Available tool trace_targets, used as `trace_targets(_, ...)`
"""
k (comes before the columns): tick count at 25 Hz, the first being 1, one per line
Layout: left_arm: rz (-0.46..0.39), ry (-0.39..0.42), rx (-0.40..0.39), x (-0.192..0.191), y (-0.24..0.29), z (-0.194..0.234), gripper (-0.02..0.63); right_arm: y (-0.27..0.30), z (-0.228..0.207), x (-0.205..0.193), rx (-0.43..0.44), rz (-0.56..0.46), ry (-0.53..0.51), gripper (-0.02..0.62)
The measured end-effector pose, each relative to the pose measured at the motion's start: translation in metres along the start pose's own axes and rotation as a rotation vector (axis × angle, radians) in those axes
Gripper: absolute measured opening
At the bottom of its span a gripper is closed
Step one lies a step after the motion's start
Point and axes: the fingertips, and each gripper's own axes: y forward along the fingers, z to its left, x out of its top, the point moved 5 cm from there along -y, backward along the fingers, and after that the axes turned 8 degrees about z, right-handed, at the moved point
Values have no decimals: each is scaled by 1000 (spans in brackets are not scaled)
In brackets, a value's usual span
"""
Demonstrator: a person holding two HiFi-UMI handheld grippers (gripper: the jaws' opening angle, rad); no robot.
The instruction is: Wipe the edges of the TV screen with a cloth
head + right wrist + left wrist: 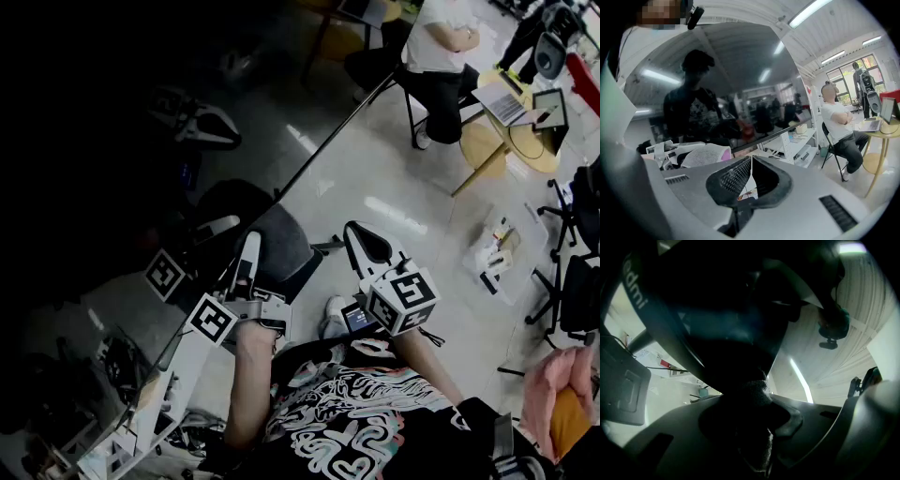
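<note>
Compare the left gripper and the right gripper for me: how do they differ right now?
The left gripper is shut on the cloth; the right gripper is shut on nothing. The left gripper holds the cloth at the TV edge; the right gripper hangs beside it, off the screen, above the floor. Both point away from the person.

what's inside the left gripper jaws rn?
A fuzzy cloth, clamped in the left gripper and reaching up to the TV edge. The cloth covers the strip of frame behind it, so contact there can't be seen.
</note>
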Motion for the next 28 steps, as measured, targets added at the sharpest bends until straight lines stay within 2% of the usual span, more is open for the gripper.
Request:
trace_targets(14,-14,-24,-24,-3,11,2,138,-9,-10,-1,-19,-26,21,32)
trace_targets(22,-32,-16,-35,-18,47,0,138,-21,-48,5,-41,-39,62,32)
trace_targets(28,-16,-21,-39,-19,59,4,138,-31,-57,4,-74,-53,80,32)
